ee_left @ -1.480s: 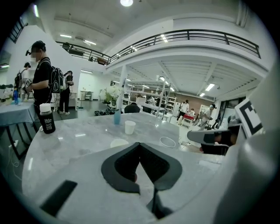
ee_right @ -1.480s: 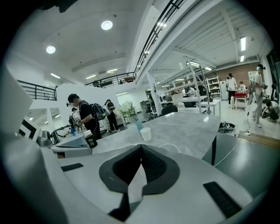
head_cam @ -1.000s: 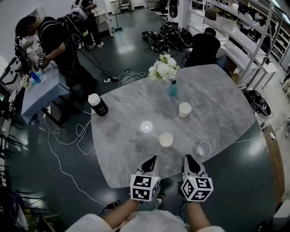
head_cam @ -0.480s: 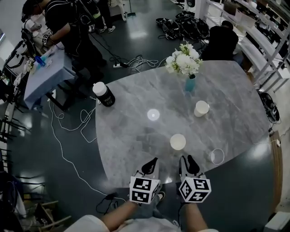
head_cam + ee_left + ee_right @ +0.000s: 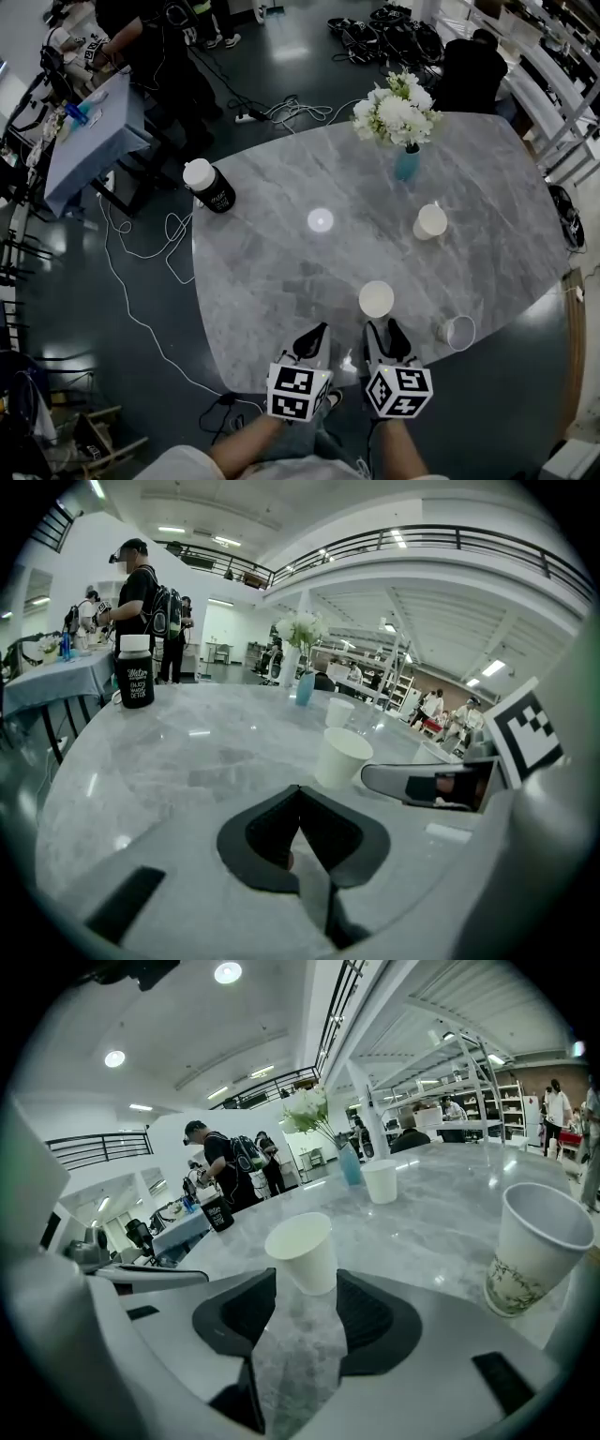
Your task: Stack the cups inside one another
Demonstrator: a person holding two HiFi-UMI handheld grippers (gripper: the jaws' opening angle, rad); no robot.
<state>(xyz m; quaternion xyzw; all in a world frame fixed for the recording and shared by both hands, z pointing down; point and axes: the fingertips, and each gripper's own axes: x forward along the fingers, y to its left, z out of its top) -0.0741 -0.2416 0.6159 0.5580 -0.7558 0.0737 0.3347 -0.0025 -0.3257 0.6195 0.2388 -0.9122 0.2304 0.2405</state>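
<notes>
Table [image 5: 272, 262], cup [image 5: 376, 299] just beyond right tool [image 5: 382, 326]

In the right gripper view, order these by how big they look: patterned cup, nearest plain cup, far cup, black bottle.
1. patterned cup
2. nearest plain cup
3. far cup and black bottle, about alike
Nearness to the camera drives this; true sizes are unsure.

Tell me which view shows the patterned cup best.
The right gripper view: the patterned cup stands close at its right, side-on, print visible. The head view shows it small, from above, mostly the rim. The left gripper view doesn't clearly show it.
</notes>
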